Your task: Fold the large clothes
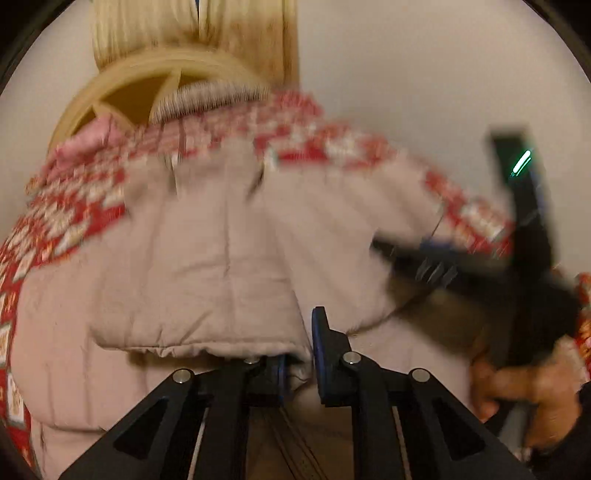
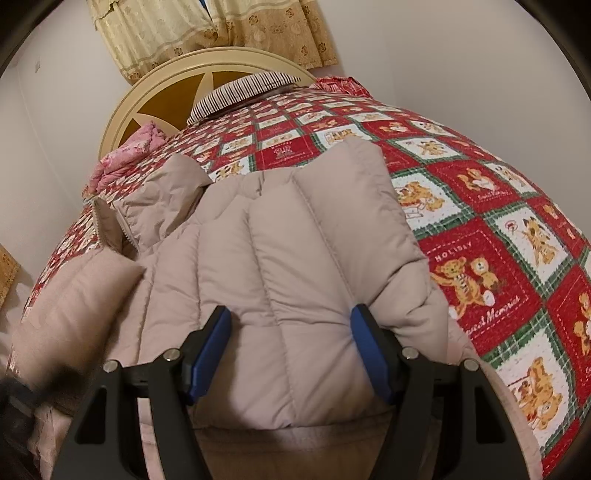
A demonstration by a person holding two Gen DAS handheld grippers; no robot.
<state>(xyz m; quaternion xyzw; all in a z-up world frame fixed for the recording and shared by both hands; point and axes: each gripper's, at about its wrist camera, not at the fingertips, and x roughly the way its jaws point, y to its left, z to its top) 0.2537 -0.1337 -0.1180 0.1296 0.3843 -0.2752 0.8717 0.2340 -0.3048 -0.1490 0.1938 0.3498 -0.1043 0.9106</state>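
Observation:
A beige puffer jacket (image 2: 280, 251) lies on a bed, partly folded, its zipper edge at the left. It also shows, blurred, in the left wrist view (image 1: 207, 266). My left gripper (image 1: 297, 369) is shut on a fold of the jacket's hem, with fabric pinched between its blue pads. My right gripper (image 2: 291, 354) is open, its jaws spread wide over the jacket's quilted panel. The right gripper also appears from outside in the left wrist view (image 1: 491, 273), held in a hand, blurred.
The bed is covered by a red, green and white teddy-bear quilt (image 2: 491, 236). A striped pillow (image 2: 243, 92) and pink bedding (image 2: 129, 151) lie by the cream round headboard (image 2: 155, 88). Yellow curtains (image 2: 207, 33) hang behind. White walls stand on both sides.

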